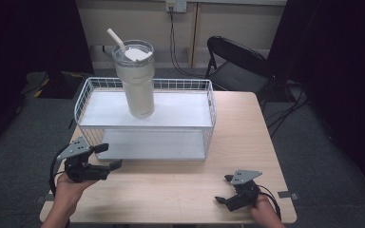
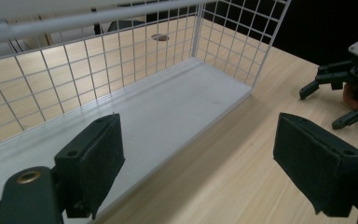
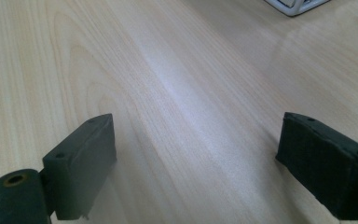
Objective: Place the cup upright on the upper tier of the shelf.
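The high view showed a cream tumbler (image 1: 138, 78) with a straw standing upright on the top shelf of a white wire rack (image 1: 88, 102) at the frame's centre, on the table (image 1: 247, 137). The left gripper view showed the rack's lower shelf (image 2: 168, 112) up close, which ran toward the upper right of that frame. The left gripper (image 1: 105, 156), at lower left of the high view, had its jaws spread wide and released, holding nothing, just beside the rack's front left corner. The right gripper (image 1: 224, 189), at lower right, was likewise spread and empty, low over bare table. Each was held by a hand coming in from the bottom edge.
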A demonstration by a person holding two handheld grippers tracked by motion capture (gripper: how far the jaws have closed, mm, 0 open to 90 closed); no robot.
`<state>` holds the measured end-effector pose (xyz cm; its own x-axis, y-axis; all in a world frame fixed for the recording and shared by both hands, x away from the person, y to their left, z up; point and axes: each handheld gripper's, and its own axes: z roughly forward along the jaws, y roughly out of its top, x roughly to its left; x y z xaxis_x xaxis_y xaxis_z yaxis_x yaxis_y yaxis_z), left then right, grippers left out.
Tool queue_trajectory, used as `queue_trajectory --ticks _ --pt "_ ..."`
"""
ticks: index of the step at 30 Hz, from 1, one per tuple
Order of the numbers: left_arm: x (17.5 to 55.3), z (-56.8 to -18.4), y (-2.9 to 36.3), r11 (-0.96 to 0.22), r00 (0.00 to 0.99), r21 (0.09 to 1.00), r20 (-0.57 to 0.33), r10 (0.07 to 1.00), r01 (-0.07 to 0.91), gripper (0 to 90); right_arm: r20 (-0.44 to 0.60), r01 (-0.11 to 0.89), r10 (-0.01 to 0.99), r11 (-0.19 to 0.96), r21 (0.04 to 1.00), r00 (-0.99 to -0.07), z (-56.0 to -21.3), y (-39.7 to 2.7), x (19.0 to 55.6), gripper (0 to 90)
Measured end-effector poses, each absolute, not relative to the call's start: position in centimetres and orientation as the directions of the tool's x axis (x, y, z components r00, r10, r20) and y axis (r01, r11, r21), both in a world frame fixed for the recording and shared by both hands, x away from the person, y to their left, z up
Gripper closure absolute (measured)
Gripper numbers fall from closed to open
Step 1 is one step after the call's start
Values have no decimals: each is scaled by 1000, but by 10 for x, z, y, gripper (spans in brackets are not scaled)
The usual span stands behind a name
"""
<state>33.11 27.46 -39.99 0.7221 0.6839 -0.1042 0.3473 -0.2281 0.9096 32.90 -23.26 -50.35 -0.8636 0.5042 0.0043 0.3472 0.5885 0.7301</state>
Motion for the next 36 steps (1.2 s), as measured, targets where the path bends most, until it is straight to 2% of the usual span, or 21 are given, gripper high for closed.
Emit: queue_trajectory --ticks 17,36 --pt "328 -434 282 -234 717 904 -107 688 359 160 4 347 504 589 730 -864 -504 -233 329 109" --pt "325 -472 284 -294 718 867 -99 689 402 165 4 347 504 589 730 -864 -504 -233 329 108"
